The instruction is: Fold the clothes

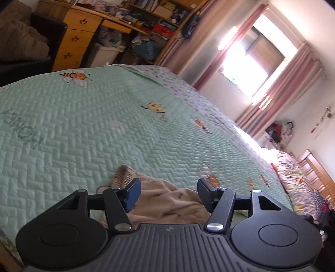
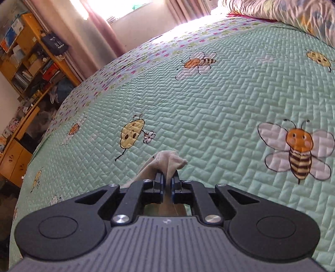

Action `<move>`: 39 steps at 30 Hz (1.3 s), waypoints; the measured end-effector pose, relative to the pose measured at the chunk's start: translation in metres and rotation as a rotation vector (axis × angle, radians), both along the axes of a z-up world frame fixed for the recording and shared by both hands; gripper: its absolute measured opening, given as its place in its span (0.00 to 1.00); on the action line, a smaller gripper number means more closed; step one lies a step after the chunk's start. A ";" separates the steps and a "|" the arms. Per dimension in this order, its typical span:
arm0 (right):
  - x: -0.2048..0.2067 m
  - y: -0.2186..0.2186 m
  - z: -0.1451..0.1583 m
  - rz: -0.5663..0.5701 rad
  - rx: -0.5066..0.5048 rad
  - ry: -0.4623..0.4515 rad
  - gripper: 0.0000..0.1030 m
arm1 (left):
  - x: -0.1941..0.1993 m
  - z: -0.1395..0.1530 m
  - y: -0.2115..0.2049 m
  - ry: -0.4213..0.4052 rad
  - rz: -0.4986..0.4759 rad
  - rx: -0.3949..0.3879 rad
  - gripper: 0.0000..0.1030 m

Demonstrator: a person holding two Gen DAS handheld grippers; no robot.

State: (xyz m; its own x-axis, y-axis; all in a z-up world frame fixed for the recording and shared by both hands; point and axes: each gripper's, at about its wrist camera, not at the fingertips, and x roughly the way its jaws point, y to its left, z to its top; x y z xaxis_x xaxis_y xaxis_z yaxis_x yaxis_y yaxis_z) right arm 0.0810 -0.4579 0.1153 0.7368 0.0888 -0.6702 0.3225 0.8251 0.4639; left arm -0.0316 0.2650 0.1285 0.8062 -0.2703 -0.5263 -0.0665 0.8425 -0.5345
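Note:
A beige garment (image 1: 167,200) lies crumpled on the green quilted bedspread (image 1: 104,125), its ribbed cuff (image 1: 123,175) showing at the left. My left gripper (image 1: 167,191) hovers over it, jaws apart, the cloth below the pads and not pinched. In the right wrist view, my right gripper (image 2: 166,180) is shut on a bunched fold of the beige garment (image 2: 169,162), which sticks out past the fingertips above the bedspread (image 2: 209,104). The rest of that cloth hangs hidden under the gripper.
A wooden desk with drawers (image 1: 77,39) and cluttered shelves (image 1: 150,18) stand beyond the bed's far edge. A bright window with pink curtains (image 1: 251,62) is at the right. A patterned duvet (image 2: 282,14) lies by the headboard (image 1: 316,171).

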 end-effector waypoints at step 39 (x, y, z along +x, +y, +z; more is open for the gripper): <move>-0.089 -0.013 0.080 -0.022 0.084 -0.465 0.09 | 0.109 0.021 0.009 -0.234 -0.194 0.005 0.10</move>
